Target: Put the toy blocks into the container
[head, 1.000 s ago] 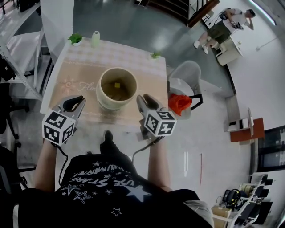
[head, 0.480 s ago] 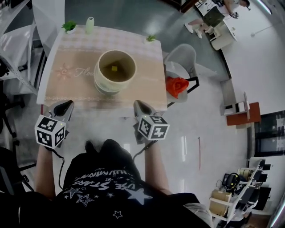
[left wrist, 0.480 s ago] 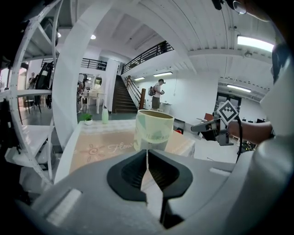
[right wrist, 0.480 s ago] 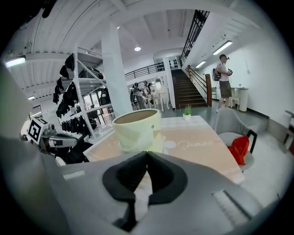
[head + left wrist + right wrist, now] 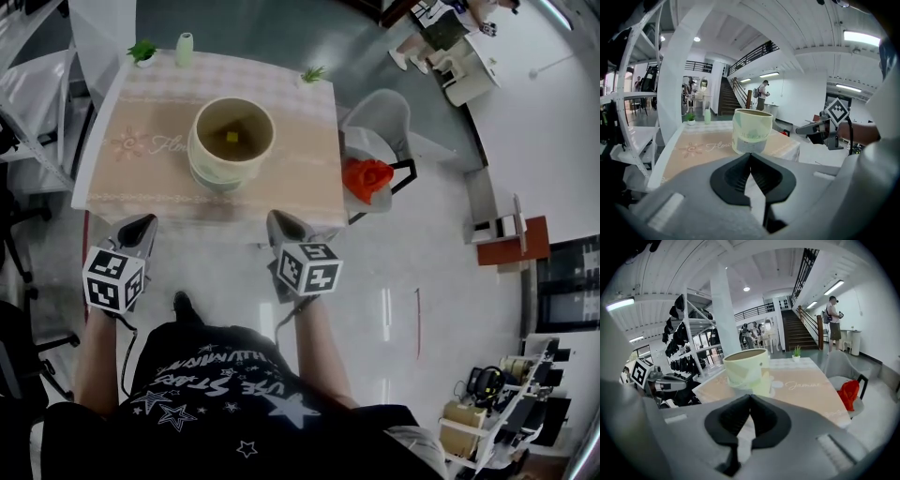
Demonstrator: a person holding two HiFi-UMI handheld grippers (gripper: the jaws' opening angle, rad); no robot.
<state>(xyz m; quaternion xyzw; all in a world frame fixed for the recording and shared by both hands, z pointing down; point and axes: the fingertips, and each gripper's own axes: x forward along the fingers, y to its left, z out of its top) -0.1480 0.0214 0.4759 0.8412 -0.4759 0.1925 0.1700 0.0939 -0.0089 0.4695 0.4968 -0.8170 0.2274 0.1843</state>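
Left grey claw [image 5: 146,223] clenched tight, black pads [image 5: 733,176] squeezed together with nothing between them. Right grey claw [image 5: 277,219] clenched tight too, and empty. Both held over the shiny pale floor [image 5: 422,281], just off the near edge of the square table with the pinkish-tan cloth [image 5: 300,169], noses pointing at it. Well apart from the bucket.

Black-and-white square patterns on each claw's cube.

Round pale yellow-green bucket [image 5: 217,174] standing upright in the middle of the table, open at the top. One small yellow toy block [image 5: 232,137] down inside, on the bottom. Greyish label with tiny print [image 5: 751,136] on the bucket's side, too small to read.

Curly white writing on the cloth: "Flow" [image 5: 710,146] next to a sun-like swirl, the rest hidden behind the bucket in the left gripper view; "Jasmine" [image 5: 801,385] on the other side, seen in the right gripper view.

Along the far edge of the table: little green plant in a white pot [image 5: 142,52], pale green bottle [image 5: 185,49] just beside it, another little green plant [image 5: 312,74] at the other corner.

Red bag [image 5: 367,175] lying on a grey chair [image 5: 384,117] beside the table's right side.

White stars and white letters on the person's black shirt [image 5: 225,375], upside down and hard to read.
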